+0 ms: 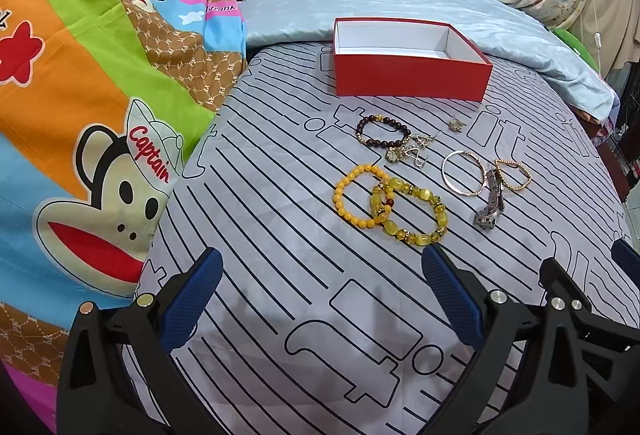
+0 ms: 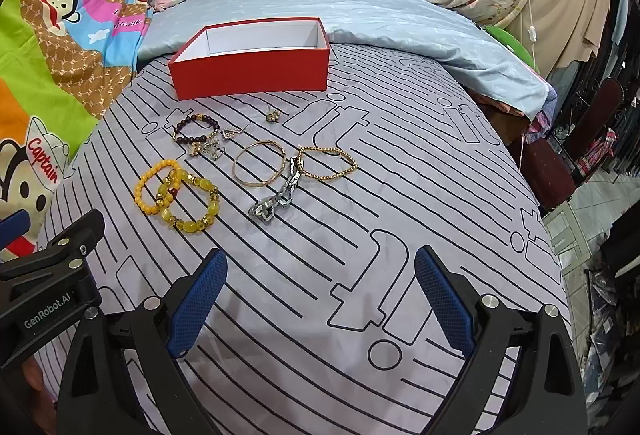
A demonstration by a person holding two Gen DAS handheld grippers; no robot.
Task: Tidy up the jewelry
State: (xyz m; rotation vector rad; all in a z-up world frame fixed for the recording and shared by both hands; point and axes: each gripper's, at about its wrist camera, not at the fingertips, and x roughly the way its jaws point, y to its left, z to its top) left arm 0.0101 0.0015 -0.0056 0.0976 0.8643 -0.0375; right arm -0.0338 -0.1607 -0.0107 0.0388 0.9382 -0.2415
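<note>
Red on the outside and white inside, the open box [image 1: 412,75] sits at the far side of the bed sheet [image 1: 280,275], which is grey with black lines. We see the jewelry spread out nearer than the box. A dark-bead bracelet [image 1: 383,131] lies nearest the box, touching a cluster of small metal charms [image 1: 412,151]. Two yellow bead bracelets overlap: an opaque one [image 1: 357,195] on the left, a translucent amber one [image 1: 408,211] on the right. Further right, a plain gold bangle [image 2: 259,163] touches a silver link chain [image 2: 280,197], and a gold bead bracelet [image 2: 327,163] lies beside them. Our left claw [image 1: 320,255] and right claw [image 2: 320,255] are both spread wide, gripping nothing, near the jewelry.
</note>
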